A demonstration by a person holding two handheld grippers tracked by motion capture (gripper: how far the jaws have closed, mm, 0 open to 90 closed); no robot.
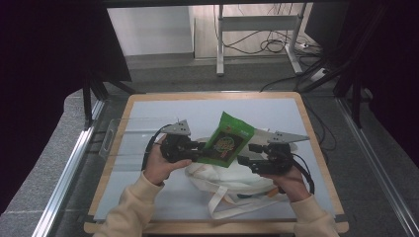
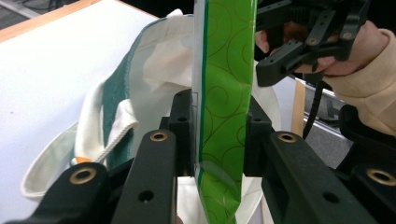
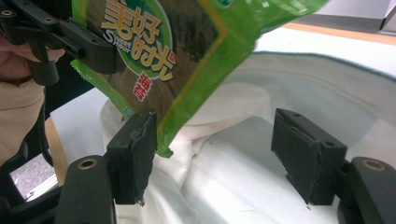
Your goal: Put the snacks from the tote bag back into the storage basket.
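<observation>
Left gripper point(image 1: 195, 150) is clamped on the green packet point(image 1: 226, 139): in the left gripper view both pads press flat on the packet point(image 2: 224, 93), one on each face, jaws partly closed to the packet's thickness. The packet hangs in the air, tilted, top corner leaning toward the far edge of the table point(image 1: 148, 106), roughly over the table's middle and just above the white bag point(image 1: 232, 180). Right gripper point(image 1: 247, 155) sits just right of the packet, jaws wide open, holding nothing. In the right gripper view point(image 3: 215, 149) the packet's point(image 3: 177, 60) lower corner dips down next to the left pad point(image 3: 135, 149), close to it or just grazing; can't tell contact. The right pad point(image 3: 306, 149) is well clear, with bag cloth point(image 3: 243, 177) showing in the gap. Printed front of the packet faces the right gripper; the plain swirl-pattern side faces the left one. The bag lies slack on the white table top, near the near edge, mouth rim with green trim point(image 2: 112, 93) under the packet, straps point(image 1: 222, 202) trailing toward the person's side. Left hand point(image 1: 160, 165) and right hand point(image 1: 289, 180) grip the gripper bodies, cream sleeves point(image 1: 131, 212) coming in from the near edge. A clear tray point(image 1: 116, 140) sits at the table's left edge, apart from the packet.
</observation>
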